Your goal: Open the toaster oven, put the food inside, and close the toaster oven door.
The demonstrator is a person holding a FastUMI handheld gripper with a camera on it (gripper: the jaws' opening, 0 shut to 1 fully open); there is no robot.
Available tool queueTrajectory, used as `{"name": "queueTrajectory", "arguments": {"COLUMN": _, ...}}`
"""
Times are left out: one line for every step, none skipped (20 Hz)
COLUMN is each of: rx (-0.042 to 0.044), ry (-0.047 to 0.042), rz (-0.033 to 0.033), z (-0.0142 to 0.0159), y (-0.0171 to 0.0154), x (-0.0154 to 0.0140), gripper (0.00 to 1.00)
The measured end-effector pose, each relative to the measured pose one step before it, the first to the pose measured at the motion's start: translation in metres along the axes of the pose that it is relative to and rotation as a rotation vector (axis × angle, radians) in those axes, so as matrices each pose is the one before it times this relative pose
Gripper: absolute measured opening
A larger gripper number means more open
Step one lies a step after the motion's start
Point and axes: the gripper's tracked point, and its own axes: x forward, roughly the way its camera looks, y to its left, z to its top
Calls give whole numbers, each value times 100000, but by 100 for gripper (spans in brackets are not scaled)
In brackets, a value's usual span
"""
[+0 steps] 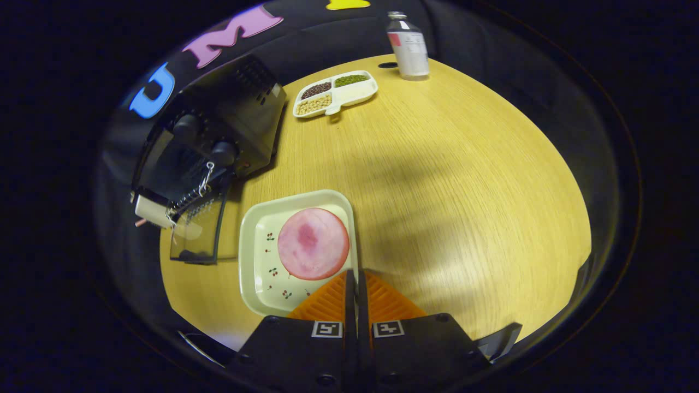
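Note:
A black toaster oven (229,114) stands at the left of the wooden table, two knobs on its front. Its glass door (196,234) hangs open and lies flat toward me, and a small chain (206,177) dangles at the opening. Right beside the door sits a cream tray (256,273) printed with small cherries, carrying a round pink slice of food (313,243). My gripper (356,275) hovers just over the tray's near right corner. Its fingers are pressed together, shut on nothing, with the tips almost at the edge of the pink slice.
Far across the table lies a white divided dish (357,93) holding beans and grains. Behind it stands a capped bottle (408,49). A pale block (150,212) sits at the oven's left side. Bare wood stretches to the right of the tray.

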Motion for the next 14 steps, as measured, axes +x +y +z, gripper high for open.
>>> {"name": "queueTrajectory", "arguments": {"rx": 8437, "ry": -961, "rz": 3036, "z": 141, "y": 125, "x": -50, "gripper": 6}}
{"name": "queueTrajectory", "arguments": {"rx": 7747, "ry": -1279, "rz": 2406, "z": 169, "y": 10, "x": -475, "gripper": 6}}
{"name": "queueTrajectory", "arguments": {"rx": 7127, "ry": -1761, "rz": 2147, "z": 119, "y": -29, "x": -570, "gripper": 6}}
{"name": "queueTrajectory", "arguments": {"rx": 5914, "ry": -1630, "rz": 1971, "z": 364, "y": -48, "x": -530, "gripper": 6}}
{"name": "queueTrajectory", "arguments": {"rx": 4461, "ry": -1659, "rz": 2022, "z": 223, "y": 66, "x": -742, "gripper": 6}}
{"name": "queueTrajectory", "arguments": {"rx": 2917, "ry": -655, "rz": 1093, "z": 188, "y": -23, "x": -454, "gripper": 6}}
{"name": "queueTrajectory", "arguments": {"rx": 2475, "ry": -1030, "rz": 1358, "z": -19, "y": 91, "x": -936, "gripper": 6}}
{"name": "queueTrajectory", "arguments": {"rx": 2261, "ry": -892, "rz": 1647, "z": 20, "y": 354, "x": -604, "gripper": 6}}
{"name": "queueTrajectory", "arguments": {"rx": 2159, "ry": -917, "rz": 1547, "z": 68, "y": 351, "x": -508, "gripper": 6}}
{"name": "queueTrajectory", "arguments": {"rx": 2474, "ry": -1016, "rz": 1729, "z": -25, "y": 461, "x": -460, "gripper": 6}}
{"name": "queueTrajectory", "arguments": {"rx": 2757, "ry": -815, "rz": 1867, "z": -106, "y": 556, "x": -527, "gripper": 6}}
{"name": "queueTrajectory", "arguments": {"rx": 2532, "ry": -397, "rz": 2017, "z": -202, "y": 666, "x": -424, "gripper": 6}}
{"name": "queueTrajectory", "arguments": {"rx": 1768, "ry": -315, "rz": 2018, "z": -405, "y": 730, "x": -392, "gripper": 6}}
{"name": "queueTrajectory", "arguments": {"rx": 1074, "ry": 181, "rz": 2147, "z": -516, "y": 822, "x": -309, "gripper": 6}}
